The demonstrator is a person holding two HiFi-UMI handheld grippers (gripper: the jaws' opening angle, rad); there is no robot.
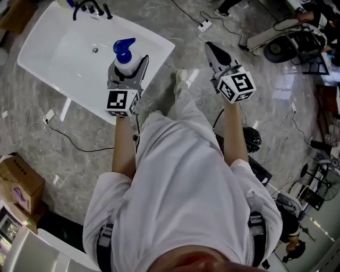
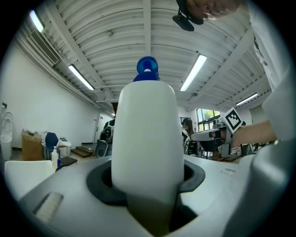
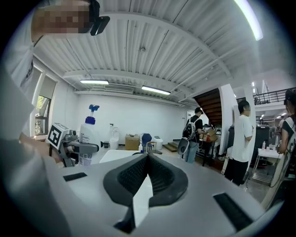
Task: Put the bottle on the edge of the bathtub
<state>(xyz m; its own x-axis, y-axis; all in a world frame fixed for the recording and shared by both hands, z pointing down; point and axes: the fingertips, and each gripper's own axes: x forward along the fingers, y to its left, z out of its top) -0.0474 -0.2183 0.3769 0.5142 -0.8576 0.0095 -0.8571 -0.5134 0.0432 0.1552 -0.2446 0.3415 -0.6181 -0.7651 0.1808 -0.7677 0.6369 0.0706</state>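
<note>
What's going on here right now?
A person is working with tongs in each hand. The left tongs are shut on a white bottle with a blue pump, holding it upright over the near edge of the tub. Whether it rests on the rim can't be told. The right tongs are shut and empty, off to the side over the floor.

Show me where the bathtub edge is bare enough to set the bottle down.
The bathtub rim is bare between the black faucet fittings and the corner by the person's shoe, and also along the side facing the white floor plug. It is crowded only around the fittings. The left tool holds the bottle above the near end.
</note>
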